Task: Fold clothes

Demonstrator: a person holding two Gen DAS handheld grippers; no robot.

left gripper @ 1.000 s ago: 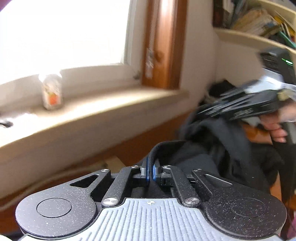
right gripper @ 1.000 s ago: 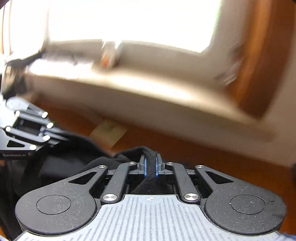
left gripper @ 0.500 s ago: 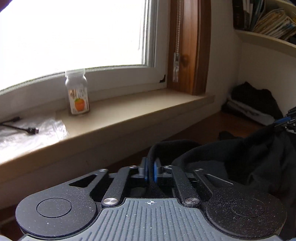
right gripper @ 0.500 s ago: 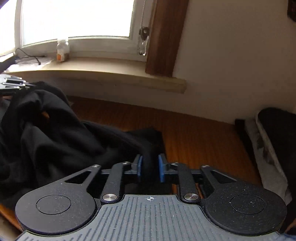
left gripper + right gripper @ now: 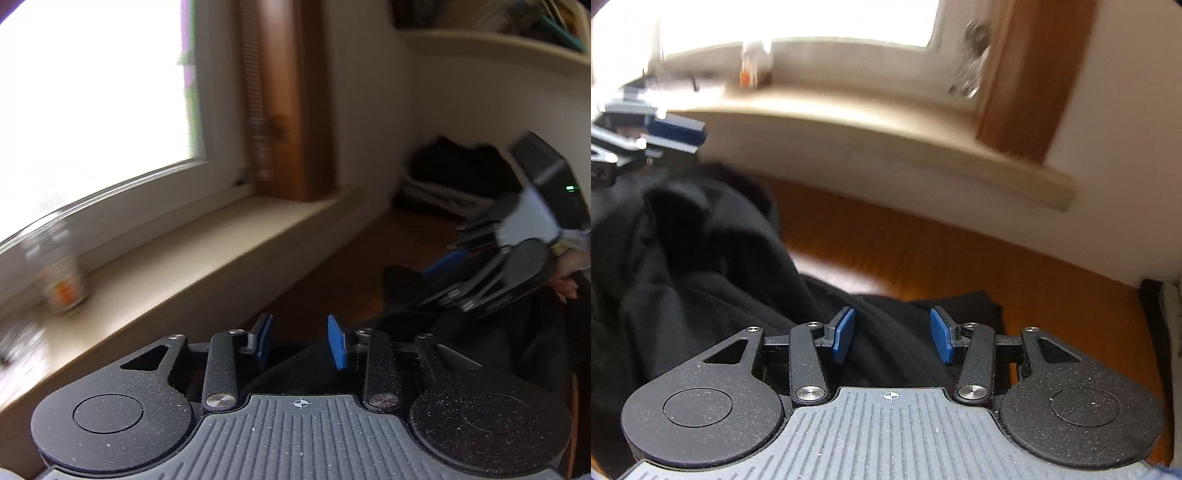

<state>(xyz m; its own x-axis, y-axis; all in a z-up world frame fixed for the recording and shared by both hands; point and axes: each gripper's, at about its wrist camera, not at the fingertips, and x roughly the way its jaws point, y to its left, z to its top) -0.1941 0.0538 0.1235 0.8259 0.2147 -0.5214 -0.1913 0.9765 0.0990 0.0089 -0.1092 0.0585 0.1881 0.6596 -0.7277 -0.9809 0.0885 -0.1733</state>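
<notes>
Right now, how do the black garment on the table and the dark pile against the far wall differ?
The black garment lies crumpled under both open grippers, left gripper and right gripper; the dark pile sits untouched against the far wall. The garment is all black; the pile rests on something pale. Both sit on the wooden table.

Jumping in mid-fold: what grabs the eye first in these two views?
The black garment, heaped at lower left of the right wrist view on the wooden table. Next, both grippers stand open over it: the right gripper with blue fingers spread, and the left gripper likewise. Behind them glares a bright window, a small bottle blurred on its sill.
</notes>
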